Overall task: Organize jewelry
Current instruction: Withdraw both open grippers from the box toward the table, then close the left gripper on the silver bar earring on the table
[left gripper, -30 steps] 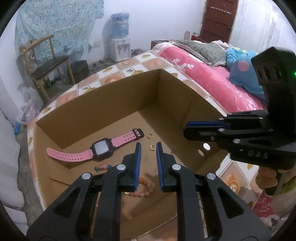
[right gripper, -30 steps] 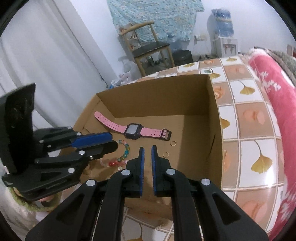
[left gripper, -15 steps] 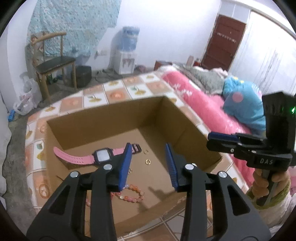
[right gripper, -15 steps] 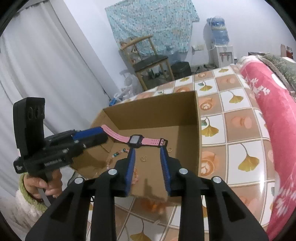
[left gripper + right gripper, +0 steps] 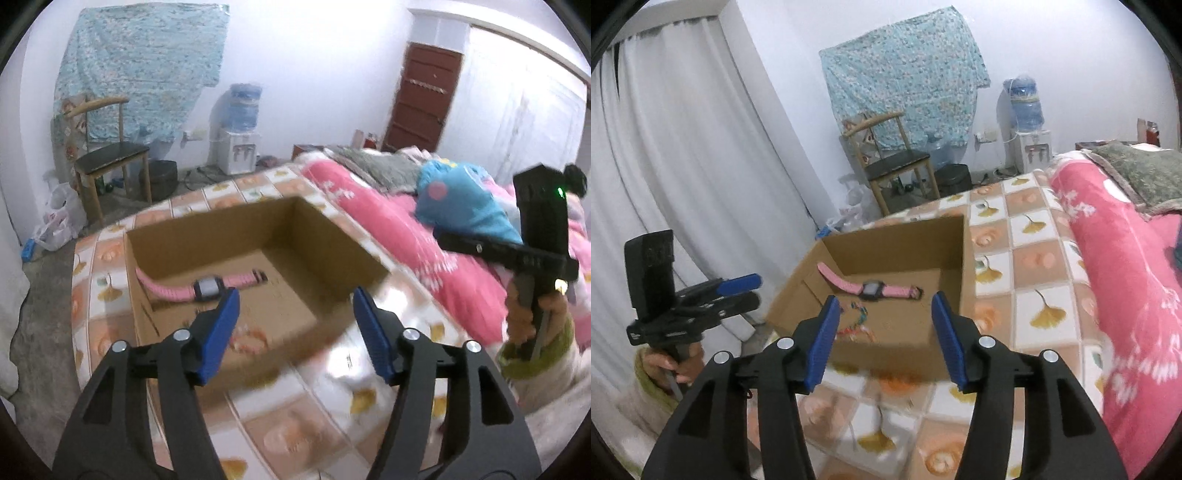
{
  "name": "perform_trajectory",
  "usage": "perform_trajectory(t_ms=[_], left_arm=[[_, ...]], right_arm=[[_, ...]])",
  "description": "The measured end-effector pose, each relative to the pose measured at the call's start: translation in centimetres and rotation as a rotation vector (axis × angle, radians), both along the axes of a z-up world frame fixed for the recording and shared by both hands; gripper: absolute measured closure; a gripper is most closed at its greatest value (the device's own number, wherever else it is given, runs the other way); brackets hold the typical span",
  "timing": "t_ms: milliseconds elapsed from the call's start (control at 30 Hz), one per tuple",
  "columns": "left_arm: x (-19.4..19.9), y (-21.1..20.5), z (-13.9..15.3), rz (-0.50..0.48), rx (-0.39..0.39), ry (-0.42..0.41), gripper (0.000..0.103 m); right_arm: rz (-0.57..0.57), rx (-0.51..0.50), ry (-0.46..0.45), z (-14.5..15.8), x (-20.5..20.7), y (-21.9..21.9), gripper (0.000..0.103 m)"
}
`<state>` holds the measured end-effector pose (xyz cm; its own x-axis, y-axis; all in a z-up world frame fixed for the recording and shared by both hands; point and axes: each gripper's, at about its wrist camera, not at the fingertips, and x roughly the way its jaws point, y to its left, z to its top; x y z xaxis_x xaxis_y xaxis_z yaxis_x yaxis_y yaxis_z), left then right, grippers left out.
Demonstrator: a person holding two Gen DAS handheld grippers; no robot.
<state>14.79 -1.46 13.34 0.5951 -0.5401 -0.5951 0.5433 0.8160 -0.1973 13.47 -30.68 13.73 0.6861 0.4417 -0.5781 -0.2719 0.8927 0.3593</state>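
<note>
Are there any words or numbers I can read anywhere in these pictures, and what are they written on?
No text reads clearly here.
White lettering on the side of the right tongs, seen from the left camera: too blurred to read.
Marks on the left tongs, seen from the right camera: too small and blurred to read.
Screen of the pink watch in the cardboard box: no digits can be made out.

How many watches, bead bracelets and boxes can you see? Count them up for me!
Pink watch: 1
Bead bracelets: 2, one multicoloured, one orange-red
Cardboard box: 1
Total: 4
</note>
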Motion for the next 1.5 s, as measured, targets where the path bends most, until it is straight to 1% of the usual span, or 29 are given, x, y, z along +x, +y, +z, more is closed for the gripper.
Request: perform_trajectory(t_ms=[100,267,333,433,567,633,733,833,867,967,1033,1067,1133,1167,1233,1300,1433,1500], left_arm=[[-1.9,0.4,-2.0,-0.012,0.0,0.056,0.041],[-3.5,0.3,-6.5,-0.004,-0.009,0.191,0.042],[-3.6,0.0,-7.8,-0.001,0.001,0.216,0.042],[-4.4,-1.3,-10.1,-0.024,0.046,0.237,0.042],[-5.2,-3.2,-12.1,-0.095,0.056,0.269,0.042],[-5.9,-4.2,-12.6,-0.131,0.054,0.264,0.042],[-6.4,-5.2,-13.5,-0.164,0.043,0.284,0.042],[-6.5,-6.1,-13.9,-0.182,0.059,0.288,0.047],[-6.6,-6.5,-14.1,-0.191,0.067,0.278,0.05],[-6.7,-7.3,-14.5,-0.209,0.104,0.254,0.054],[-6.7,-7.7,-14.8,-0.213,0.138,0.246,0.059],[-6.7,-8.1,-15.1,-0.219,0.168,0.241,0.064],[-6.8,-8.6,-15.6,-0.225,0.216,0.231,0.07],[-6.8,-8.9,-15.8,-0.225,0.237,0.225,0.075],[-7.0,-9.1,-15.8,-0.232,0.258,0.201,0.081],[-7.1,-9.1,-15.8,-0.226,0.278,0.181,0.094],[-6.7,-8.4,-15.8,-0.189,0.291,0.161,0.096],[-6.2,-7.6,-15.8,-0.15,0.308,0.142,0.097]], right_arm=[[-0.019,-0.013,0.071,-2.1,-1.2,-0.5,0.051],[-0.061,0.025,0.218,-6.9,-2.1,-1.2,0.051],[-0.068,0.022,0.26,-8.5,-2.3,-1.0,0.051],[-0.053,0.012,0.301,-10.0,-2.4,-0.2,0.052],[-0.029,-0.041,0.32,-11.1,-2.4,1.3,0.052],[-0.027,-0.059,0.322,-11.5,-2.5,1.8,0.052],[-0.02,-0.045,0.33,-12.0,-2.6,2.4,0.051],[-0.02,-0.044,0.335,-12.4,-2.6,2.8,0.051],[-0.022,-0.045,0.335,-12.5,-2.7,2.9,0.051],[-0.024,-0.036,0.341,-12.7,-2.6,2.9,0.051],[-0.029,-0.033,0.343,-12.8,-2.7,2.8,0.051],[-0.032,-0.032,0.343,-12.7,-2.7,2.7,0.051],[-0.039,-0.03,0.343,-12.7,-2.8,2.6,0.051],[-0.043,-0.029,0.342,-12.7,-2.8,2.5,0.051],[-0.051,-0.027,0.338,-12.6,-2.9,2.4,0.051],[-0.058,-0.026,0.335,-12.6,-3.0,2.2,0.052],[-0.071,-0.018,0.337,-12.8,-3.1,2.0,0.051],[-0.073,-0.012,0.339,-12.9,-3.1,1.8,0.051]])
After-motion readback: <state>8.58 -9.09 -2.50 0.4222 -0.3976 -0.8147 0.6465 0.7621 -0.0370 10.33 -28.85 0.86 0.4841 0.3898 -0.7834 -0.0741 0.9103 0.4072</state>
